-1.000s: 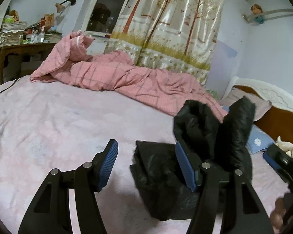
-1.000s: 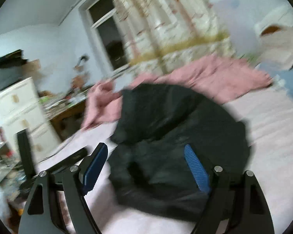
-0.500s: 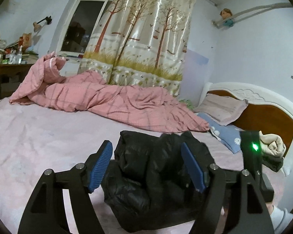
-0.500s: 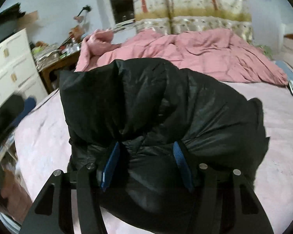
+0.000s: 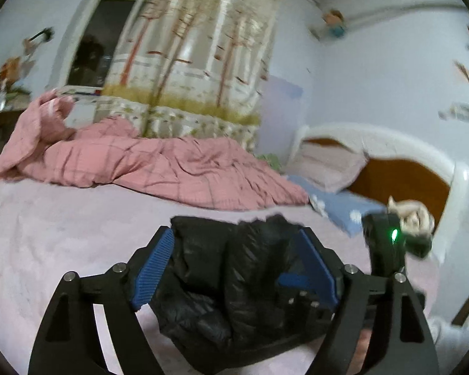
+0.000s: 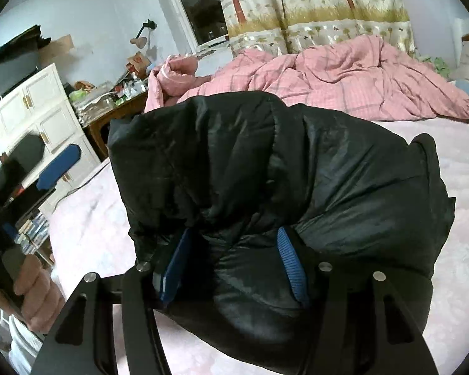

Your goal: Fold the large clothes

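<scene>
Right claw [image 6: 231, 265] pinches the black puffer jacket [image 6: 297, 172]; left claw [image 5: 234, 268] opening around it.

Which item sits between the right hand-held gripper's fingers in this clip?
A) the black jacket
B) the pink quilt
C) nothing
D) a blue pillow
A: in the right wrist view the black jacket bulges between the right hand-held gripper, whose blue pads press into its fabric, while the pink quilt lies farther back on the bed.

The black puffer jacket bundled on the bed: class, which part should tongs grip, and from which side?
Grip the black puffer jacket at its near lower fold, coming from the bed's front edge. There the padding bunches into a ridge narrow enough to pinch; the top bulges too wide.
</scene>
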A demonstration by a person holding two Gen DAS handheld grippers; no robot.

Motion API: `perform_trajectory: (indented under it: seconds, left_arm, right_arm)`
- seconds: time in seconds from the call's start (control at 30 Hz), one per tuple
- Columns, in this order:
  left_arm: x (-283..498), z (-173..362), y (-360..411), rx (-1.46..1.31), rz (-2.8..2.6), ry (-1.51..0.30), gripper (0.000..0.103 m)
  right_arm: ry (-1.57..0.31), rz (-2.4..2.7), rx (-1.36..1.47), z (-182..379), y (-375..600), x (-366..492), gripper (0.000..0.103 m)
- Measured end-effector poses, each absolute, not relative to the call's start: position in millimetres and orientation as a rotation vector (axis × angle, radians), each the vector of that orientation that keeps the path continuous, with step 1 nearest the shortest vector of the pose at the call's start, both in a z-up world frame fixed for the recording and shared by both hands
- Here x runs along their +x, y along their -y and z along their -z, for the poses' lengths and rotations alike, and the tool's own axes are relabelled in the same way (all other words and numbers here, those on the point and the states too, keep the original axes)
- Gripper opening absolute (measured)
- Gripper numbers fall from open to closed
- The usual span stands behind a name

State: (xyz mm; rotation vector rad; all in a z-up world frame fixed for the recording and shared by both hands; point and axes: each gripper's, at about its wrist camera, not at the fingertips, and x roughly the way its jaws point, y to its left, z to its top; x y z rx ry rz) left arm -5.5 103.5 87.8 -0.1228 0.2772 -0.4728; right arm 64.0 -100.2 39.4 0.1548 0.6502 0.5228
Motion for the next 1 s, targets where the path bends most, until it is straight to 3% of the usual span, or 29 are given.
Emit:
perform_trajectory:
  seconds: [0.3, 0.57, 1.0]
  left_arm:
    - [47, -58, -81, -0.089, 0.219, -0.467, 0.081]
    - [77, -7, -96, -0.151, 0.093, -0.736, 0.083]
    - [83, 49, -118, -0.545, 0.236, -0.916, 0.086]
  right_arm:
    - [-0.608, -0.485, 0.09, -49, 126, 46, 0.061]
    - [-0.531, -0.22, 0.173, -47, 194, 42, 0.082]
    - [-0.808, -0.474, 0.643, 28, 248, 93, 0.087]
